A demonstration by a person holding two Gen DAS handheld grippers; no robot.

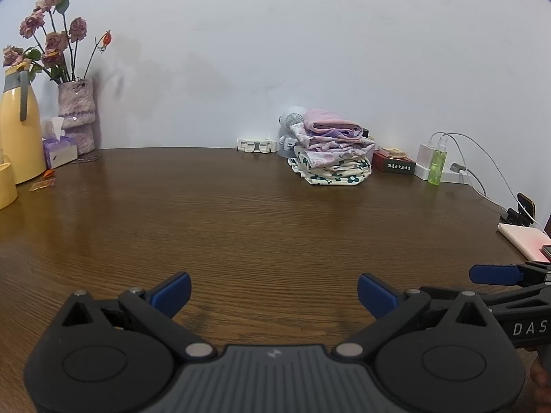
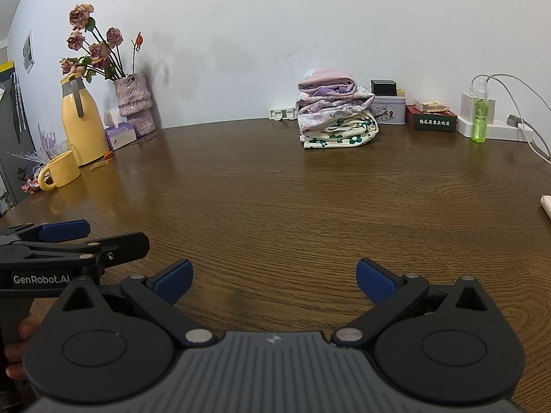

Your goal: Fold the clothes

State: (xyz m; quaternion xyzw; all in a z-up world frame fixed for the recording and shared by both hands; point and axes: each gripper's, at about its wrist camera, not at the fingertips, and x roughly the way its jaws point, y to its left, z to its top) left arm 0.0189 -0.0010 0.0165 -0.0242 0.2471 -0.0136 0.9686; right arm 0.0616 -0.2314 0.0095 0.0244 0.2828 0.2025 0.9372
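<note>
A stack of folded clothes [image 2: 335, 117] sits at the far edge of a brown wooden table [image 2: 275, 199], against a white wall [image 2: 275, 34] and a little right of the middle. A pink piece lies on top, lilac floral pieces under it, and a cream piece with dark green flowers at the bottom. Just right of the stack, along the same far edge, stand a pale tin [image 2: 387, 112], a dark red box [image 2: 432, 120], a green spray bottle [image 2: 479, 117] and a white charger block with cables [image 2: 489, 127]. Just left of the stack lies a small white clip-like object [image 2: 282, 113]. In the far left corner stand a vase of dried pink roses [image 2: 134, 103], a yellow jug [image 2: 84, 127], a tissue box [image 2: 118, 136] and a yellow mug [image 2: 60, 170].

Near the table's front edge, well apart from the clothes, the left gripper [image 1: 273, 292] hovers over bare wood with its blue-padded fingers spread wide, holding nothing. The right gripper [image 2: 273, 278] is just beside it, also spread wide and holding nothing. Each gripper shows at the side of the other's view
</note>
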